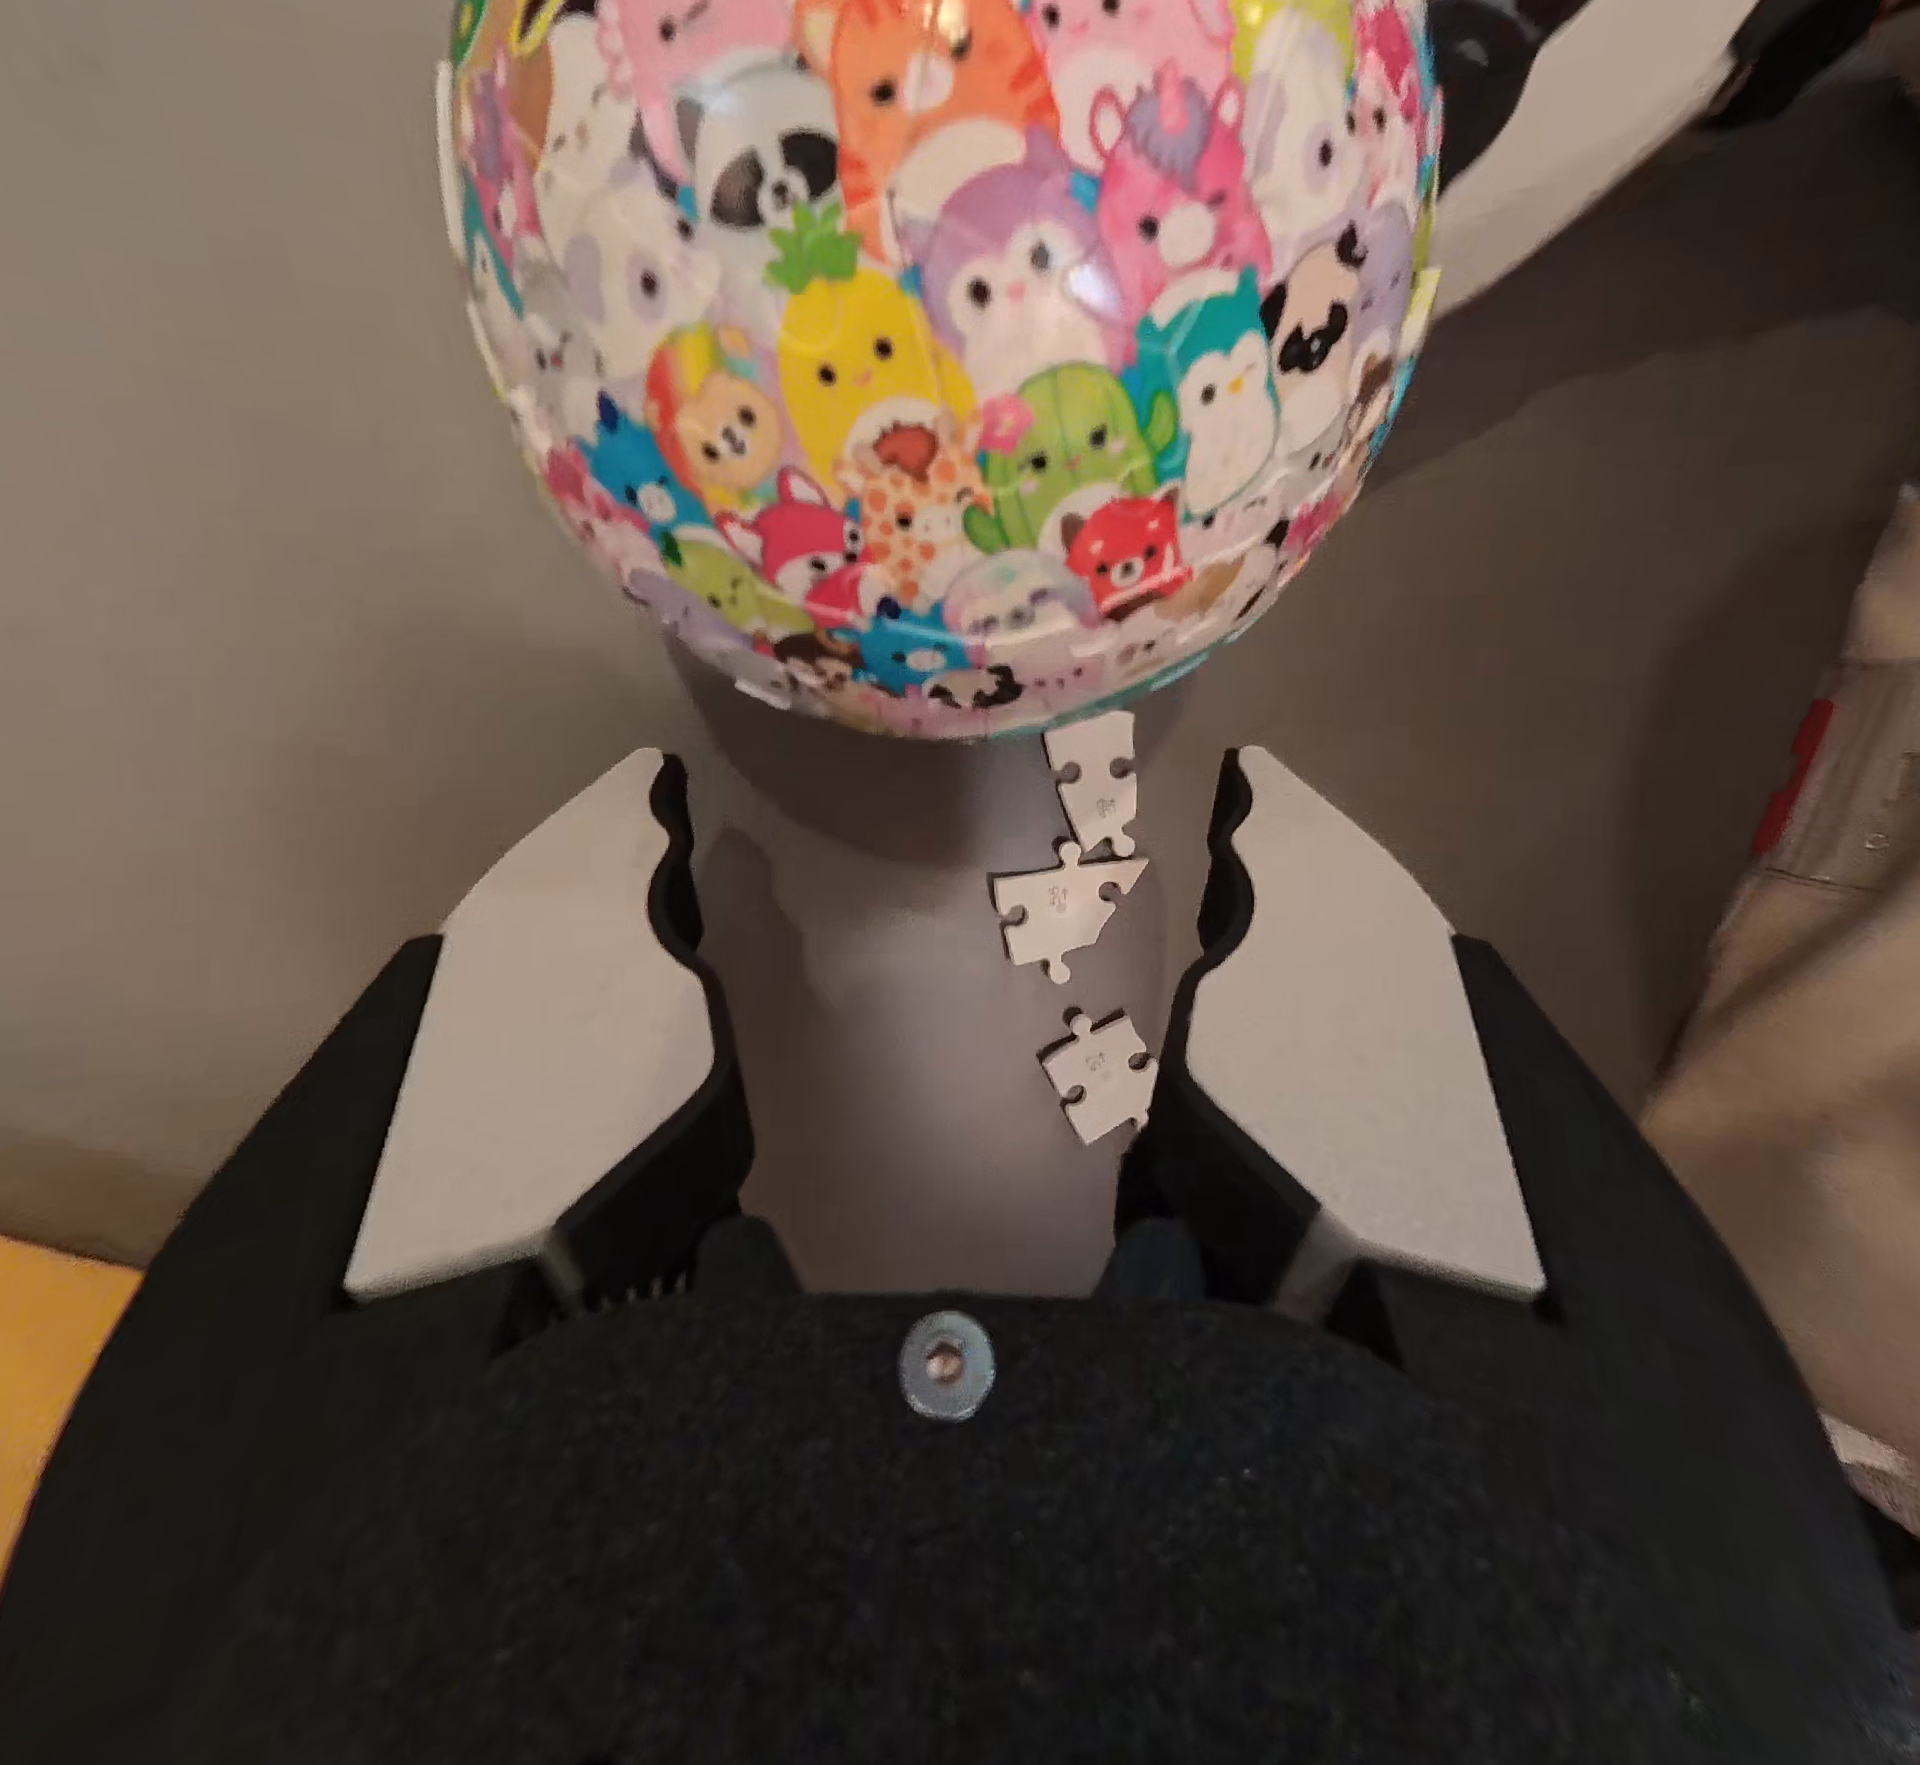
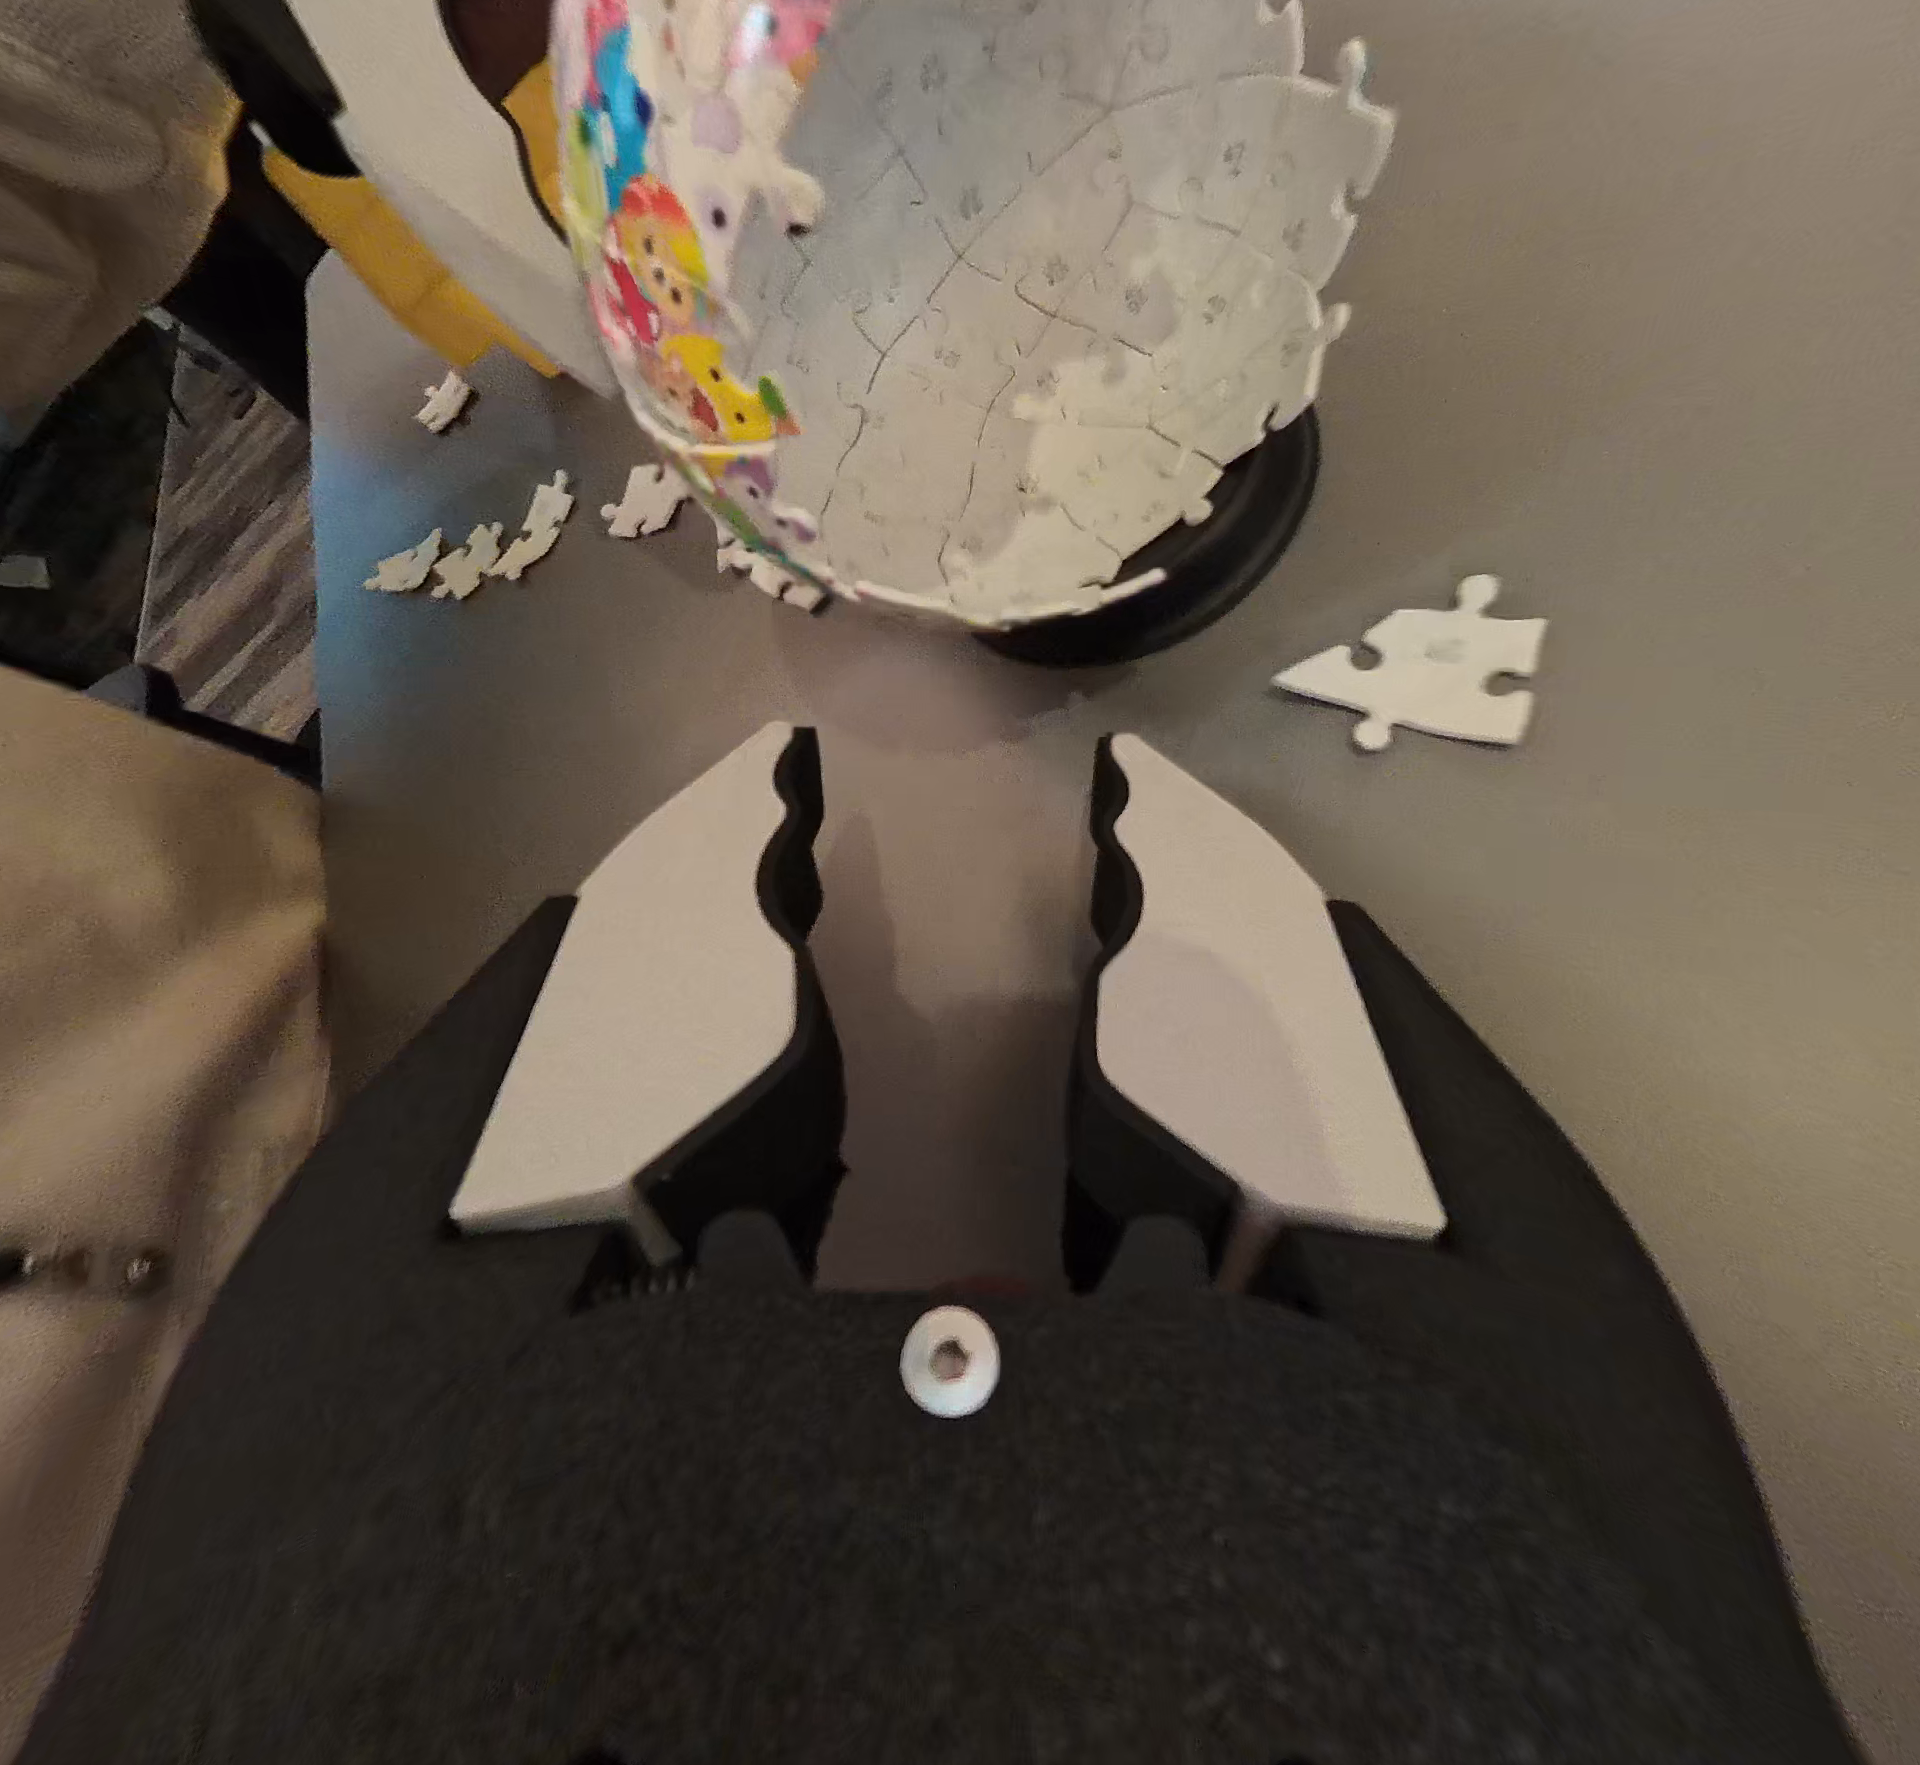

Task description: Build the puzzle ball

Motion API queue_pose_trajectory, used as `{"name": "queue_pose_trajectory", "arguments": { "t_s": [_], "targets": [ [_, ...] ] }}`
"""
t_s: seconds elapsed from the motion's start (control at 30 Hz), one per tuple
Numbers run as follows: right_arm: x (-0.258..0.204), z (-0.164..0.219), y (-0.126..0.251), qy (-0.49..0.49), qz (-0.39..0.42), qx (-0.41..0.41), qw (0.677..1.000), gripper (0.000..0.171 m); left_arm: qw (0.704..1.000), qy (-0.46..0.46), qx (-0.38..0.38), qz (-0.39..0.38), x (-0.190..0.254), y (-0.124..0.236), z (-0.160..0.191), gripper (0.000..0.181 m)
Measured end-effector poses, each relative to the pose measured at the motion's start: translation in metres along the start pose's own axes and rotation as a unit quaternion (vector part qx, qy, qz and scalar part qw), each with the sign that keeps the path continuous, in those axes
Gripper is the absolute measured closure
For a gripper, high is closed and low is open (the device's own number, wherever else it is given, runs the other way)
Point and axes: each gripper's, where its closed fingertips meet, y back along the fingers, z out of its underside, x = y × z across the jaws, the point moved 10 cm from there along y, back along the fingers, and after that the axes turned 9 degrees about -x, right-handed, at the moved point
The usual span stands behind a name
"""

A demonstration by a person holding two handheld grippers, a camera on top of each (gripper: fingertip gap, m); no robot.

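- Your left tongs hang apart and empty, low over the grey counter, aimed at the printed side of the puzzle ball, which looks complete from here.
- Three loose pieces lie white side up in a line just below the ball, between your fingers, probably laid close for quick picking.
- Your right tongs are apart too, holding nothing, and face the ball's open side: you see its white inner shell with a jagged unfinished rim.
- The ball sits tilted on a black ring stand, likely to keep it from rolling and to turn the gap toward you.
- One larger white piece lies near the stand on your right; a scatter of small pieces lies to the left.
- Watch that side: the other tool, something yellow and beige fabric crowd it.
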Motion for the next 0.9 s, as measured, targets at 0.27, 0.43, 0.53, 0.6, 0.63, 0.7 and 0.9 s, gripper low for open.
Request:
{"name": "queue_pose_trajectory", "arguments": {
  "t_s": [0.27, 0.43, 0.53, 0.6, 0.63, 0.7, 0.9],
  "targets": [
    [-0.002, -0.032, 0.014, 0.2, -0.123, 0.093, 0.967, 0.126, 0.998, 0.038, 0.051, -0.017, 0.041, 0.014, 0.018, 0.093],
    [0.011, -0.037, 0.0, 0.196, -0.181, 0.097, 0.959, 0.134, 0.993, 0.063, 0.098, 0.0, 0.074, 0.014, 0.034, 0.097],
    [0.013, -0.038, -0.007, 0.201, -0.207, 0.074, 0.955, 0.145, 0.99, 0.077, 0.116, 0.008, 0.086, 0.012, 0.041, 0.097],
    [0.014, -0.04, -0.009, 0.204, -0.214, 0.071, 0.953, 0.151, 0.989, 0.081, 0.122, 0.012, 0.092, 0.011, 0.044, 0.097],
    [0.014, -0.041, -0.009, 0.204, -0.22, 0.073, 0.951, 0.154, 0.989, 0.082, 0.125, 0.012, 0.094, 0.011, 0.046, 0.098],
    [0.016, -0.041, -0.008, 0.197, -0.228, 0.077, 0.95, 0.156, 0.988, 0.083, 0.129, 0.01, 0.099, 0.013, 0.048, 0.098],
    [0.017, -0.041, -0.012, 0.189, -0.24, 0.074, 0.949, 0.162, 0.985, 0.09, 0.144, 0.007, 0.105, 0.02, 0.054, 0.098]
  ]
}}
